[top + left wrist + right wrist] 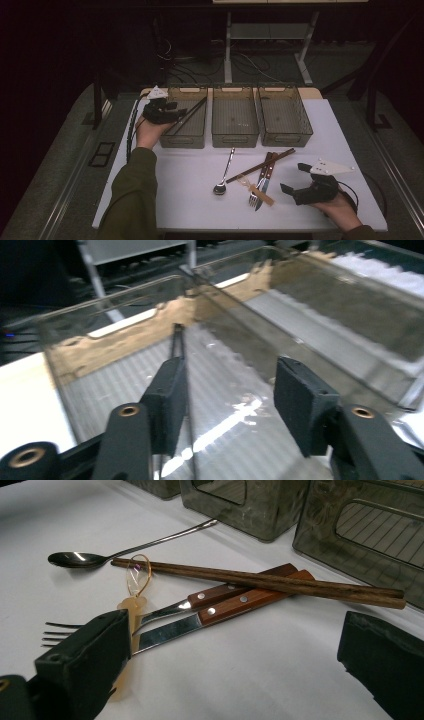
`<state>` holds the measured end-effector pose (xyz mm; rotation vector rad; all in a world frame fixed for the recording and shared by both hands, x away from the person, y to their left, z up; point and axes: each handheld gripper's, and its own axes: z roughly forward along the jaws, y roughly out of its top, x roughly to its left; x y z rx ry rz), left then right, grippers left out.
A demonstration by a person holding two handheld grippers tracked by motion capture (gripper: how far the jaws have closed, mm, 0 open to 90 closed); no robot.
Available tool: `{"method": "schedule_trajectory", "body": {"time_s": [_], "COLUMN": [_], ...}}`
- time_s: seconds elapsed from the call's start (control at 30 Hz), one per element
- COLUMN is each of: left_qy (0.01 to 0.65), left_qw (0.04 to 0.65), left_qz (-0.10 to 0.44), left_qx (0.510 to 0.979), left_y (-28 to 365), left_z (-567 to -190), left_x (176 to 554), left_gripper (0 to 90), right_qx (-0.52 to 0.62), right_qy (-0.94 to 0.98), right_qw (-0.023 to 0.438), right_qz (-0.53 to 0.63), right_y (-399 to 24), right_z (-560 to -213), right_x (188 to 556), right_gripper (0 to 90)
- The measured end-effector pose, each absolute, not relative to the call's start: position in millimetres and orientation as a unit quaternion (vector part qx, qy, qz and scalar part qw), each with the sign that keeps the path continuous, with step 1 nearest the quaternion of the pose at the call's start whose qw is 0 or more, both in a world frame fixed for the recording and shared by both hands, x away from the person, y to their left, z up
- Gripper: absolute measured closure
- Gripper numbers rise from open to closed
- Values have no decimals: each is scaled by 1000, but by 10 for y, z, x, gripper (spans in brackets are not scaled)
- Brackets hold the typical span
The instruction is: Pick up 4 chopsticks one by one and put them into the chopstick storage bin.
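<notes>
Chopstick (192, 114) leans in the left bin (186, 135) at the table's (200, 210) far left corner, my left gripper (181, 114) spread, so it's dropped; right gripper (294, 179) waits spread near the front edge by the fork (256, 196), knife (266, 181) and second chopstick (262, 165)

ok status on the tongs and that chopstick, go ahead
Left tongs open over the left bin, chopstick lying inside by one pad. Right tongs open near the cutlery pile. Nothing in the way.
</notes>
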<state>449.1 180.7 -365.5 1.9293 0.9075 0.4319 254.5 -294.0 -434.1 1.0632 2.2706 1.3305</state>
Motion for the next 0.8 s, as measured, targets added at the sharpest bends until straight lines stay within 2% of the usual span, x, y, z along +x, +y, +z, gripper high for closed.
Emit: {"method": "schedule_trajectory", "body": {"time_s": [0.43,0.8], "left_qy": [335,319], "left_qw": [466,483], "left_qz": [146,129], "left_qx": [806,805], "left_y": [1630,1559], "left_z": [-3585,-3692], "left_x": [4043,3609], "left_gripper": [317,228], "right_qx": [370,372], "right_qy": [791,790], "right_qw": [152,149], "right_qz": [463,463], "right_y": [-2938,-2940], "right_z": [-4340,-4338], "right_x": [2550,2564], "right_gripper": [10,10]}}
